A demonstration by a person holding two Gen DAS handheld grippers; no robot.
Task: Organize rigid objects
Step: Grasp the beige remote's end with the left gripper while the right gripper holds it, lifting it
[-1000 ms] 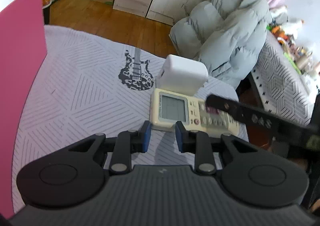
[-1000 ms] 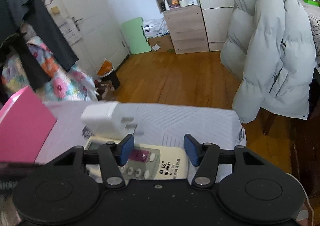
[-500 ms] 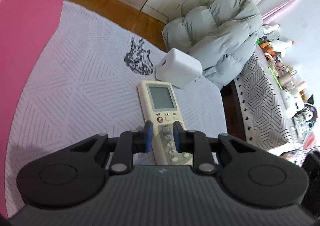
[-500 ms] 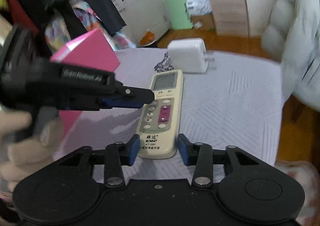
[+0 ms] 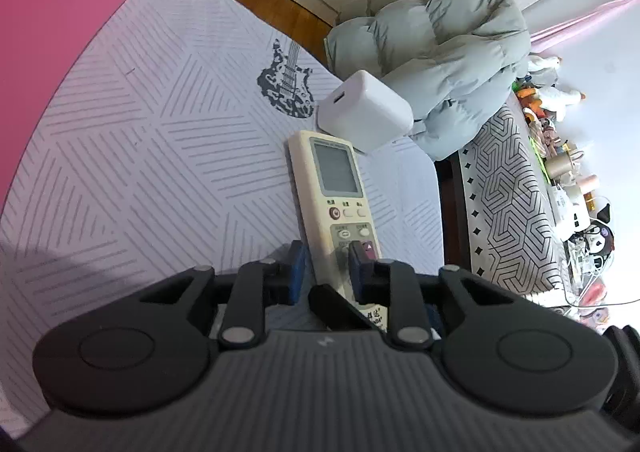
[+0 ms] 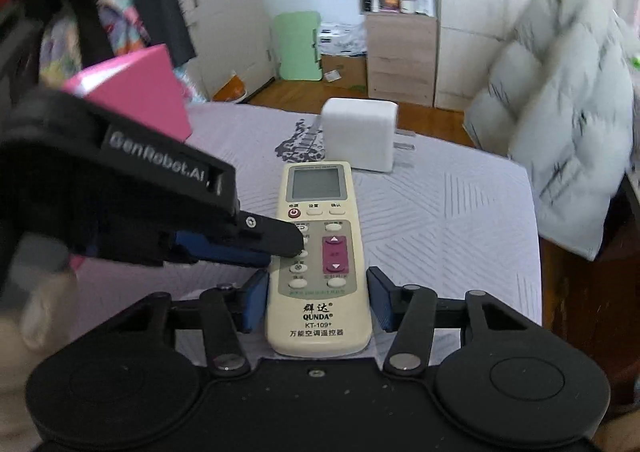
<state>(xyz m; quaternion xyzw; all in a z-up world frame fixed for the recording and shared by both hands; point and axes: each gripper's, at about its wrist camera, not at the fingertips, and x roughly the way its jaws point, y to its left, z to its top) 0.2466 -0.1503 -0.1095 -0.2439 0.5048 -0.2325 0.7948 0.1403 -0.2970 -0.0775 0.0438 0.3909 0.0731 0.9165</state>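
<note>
Now straddling the near end of the remote (image 6: 320, 252), lying flat on the patterned cover (image 6: 440, 220), with the right gripper (image 6: 318, 292), jaws apart and untouching; centring before squeezing; further up, opening the left gripper (image 5: 326, 268) narrowly over the buttons, avoiding the charger (image 6: 358, 136) just beyond

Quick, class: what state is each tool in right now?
Left tool: slightly open, over the remote, gripping nothing.
Right tool: open, astride the remote's near end, not clamped.
</note>
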